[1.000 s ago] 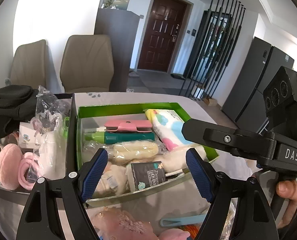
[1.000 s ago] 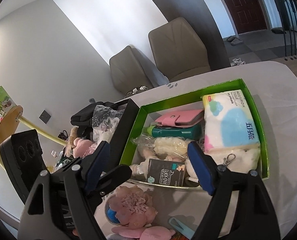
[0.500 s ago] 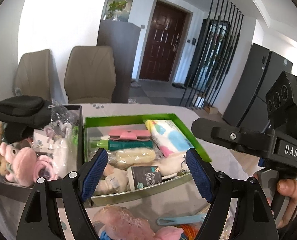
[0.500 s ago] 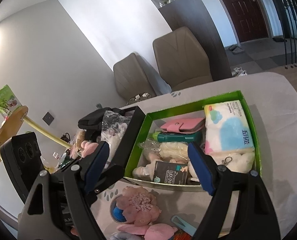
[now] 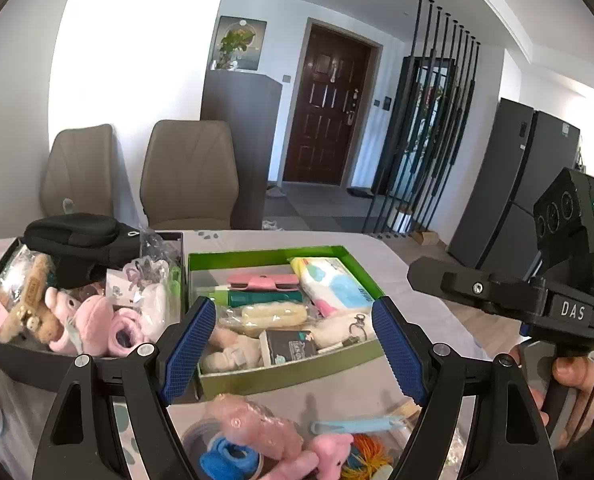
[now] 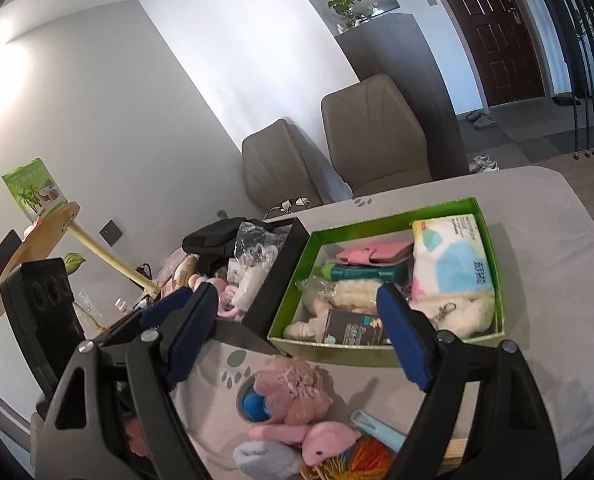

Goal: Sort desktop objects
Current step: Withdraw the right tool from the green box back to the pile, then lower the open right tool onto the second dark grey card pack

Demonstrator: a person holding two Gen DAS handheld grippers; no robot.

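A green box [image 5: 281,254] [image 6: 483,216] on the table holds a tissue pack [image 5: 333,284] [image 6: 451,264], a pink wallet [image 5: 263,281] [image 6: 373,253], a teal bottle [image 5: 265,298] and soft toys. Beside it on the left, a black box [image 5: 29,364] [image 6: 277,280] is full of plush toys and a black pouch [image 5: 77,232]. My left gripper [image 5: 297,352] hovers open above the near table, nothing between its blue pads. My right gripper [image 6: 301,334] is also open and empty. Loose pink plush toys [image 5: 257,428] [image 6: 293,396] and a blue clip [image 5: 357,426] lie below them.
Two beige chairs [image 5: 189,172] [image 6: 373,136] stand behind the table. A wooden round stand [image 6: 37,256] with a green carton rises at the left. The person's hand [image 5: 573,372] holds the right gripper's handle at the far right. An orange yarn toy [image 6: 361,460] lies near the front edge.
Both grippers have drawn back and risen, so the boxes look smaller and lower and more of the near table's loose toys shows. Jaws stay open.
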